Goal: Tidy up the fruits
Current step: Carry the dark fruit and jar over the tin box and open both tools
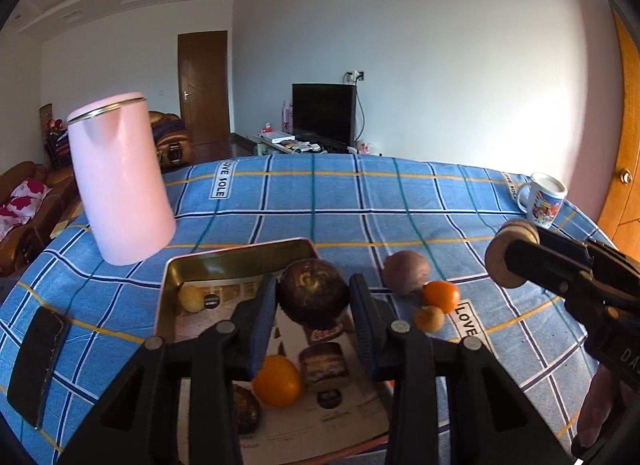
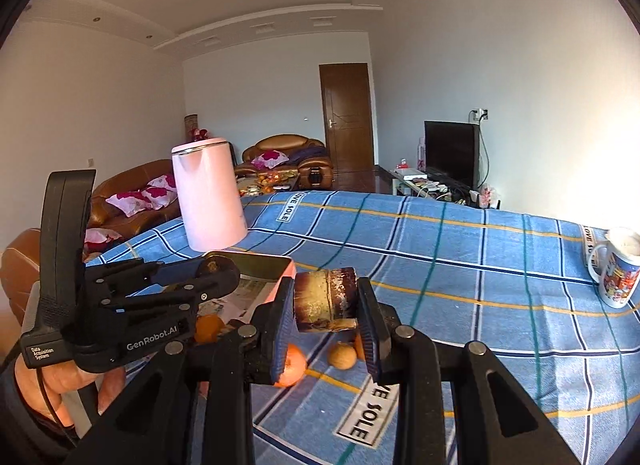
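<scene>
My left gripper (image 1: 314, 305) has its fingers closed on a dark round fruit (image 1: 313, 292), held up above the open metal tin (image 1: 236, 261), where an orange (image 1: 277, 381) lies below my fingers. My right gripper (image 2: 326, 307) is closed on a brownish sliced fruit piece (image 2: 325, 299), above the blue checked cloth (image 2: 460, 277); two small oranges (image 2: 342, 355) lie under these fingers.

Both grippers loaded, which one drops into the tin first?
Probably left: left gripper holds its dark round fruit right above the tin. Right gripper, with a banana piece, is over the cloth.
</scene>
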Available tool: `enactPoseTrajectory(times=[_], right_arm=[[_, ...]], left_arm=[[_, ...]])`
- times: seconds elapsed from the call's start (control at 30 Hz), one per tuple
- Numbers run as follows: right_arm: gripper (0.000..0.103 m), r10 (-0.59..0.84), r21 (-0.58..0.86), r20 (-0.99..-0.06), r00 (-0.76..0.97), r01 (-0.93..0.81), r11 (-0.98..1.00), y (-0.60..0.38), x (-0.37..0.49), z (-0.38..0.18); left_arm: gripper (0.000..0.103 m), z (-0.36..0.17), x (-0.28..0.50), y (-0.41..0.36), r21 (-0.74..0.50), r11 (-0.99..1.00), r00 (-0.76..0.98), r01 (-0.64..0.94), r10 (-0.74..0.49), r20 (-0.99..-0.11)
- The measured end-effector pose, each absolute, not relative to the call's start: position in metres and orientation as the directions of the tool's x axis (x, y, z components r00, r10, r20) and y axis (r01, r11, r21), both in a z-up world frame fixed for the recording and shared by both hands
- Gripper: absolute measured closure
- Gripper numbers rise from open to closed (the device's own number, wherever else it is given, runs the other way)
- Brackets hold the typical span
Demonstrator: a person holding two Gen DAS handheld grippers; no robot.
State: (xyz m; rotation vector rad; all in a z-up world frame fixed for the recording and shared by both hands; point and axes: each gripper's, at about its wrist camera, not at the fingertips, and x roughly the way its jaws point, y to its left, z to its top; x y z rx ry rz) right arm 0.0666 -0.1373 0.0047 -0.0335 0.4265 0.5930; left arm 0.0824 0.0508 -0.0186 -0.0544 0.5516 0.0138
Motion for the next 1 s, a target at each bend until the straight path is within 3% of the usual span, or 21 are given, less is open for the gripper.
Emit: enactPoseTrajectory(times=[0.47, 0.87, 0.97, 1.0], right_arm=[[0.071, 0.571, 0.061, -0.528, 0.628, -0.643, 0.763, -0.028, 0.097, -0.027], [0.071, 0.564, 0.061, -0.587, 0.581, -0.663, 0.746, 0.002, 0.112, -0.047], [0.061, 0.559, 0.070, -0.586, 0.586, -0.650, 0.756, 0.002, 0.114, -0.045], [0.053, 0.553, 0.069, -0.583, 0.595, -0.642, 0.763, 0.001, 0.115, -0.045]], left_arm=[[0.065, -0.043, 0.088, 0.108, -0.106, 0.983, 0.820, -0.151, 0.065, -0.569], [0.065, -0.048, 0.083, 0.123, -0.117, 0.978, 0.817, -0.172, 0.075, -0.572], [0.064, -0.045, 0.080, 0.129, -0.128, 0.976, 0.821, -0.178, 0.076, -0.566], [0.064, -0.045, 0.078, 0.131, -0.132, 0.975, 0.822, -0.178, 0.074, -0.565]])
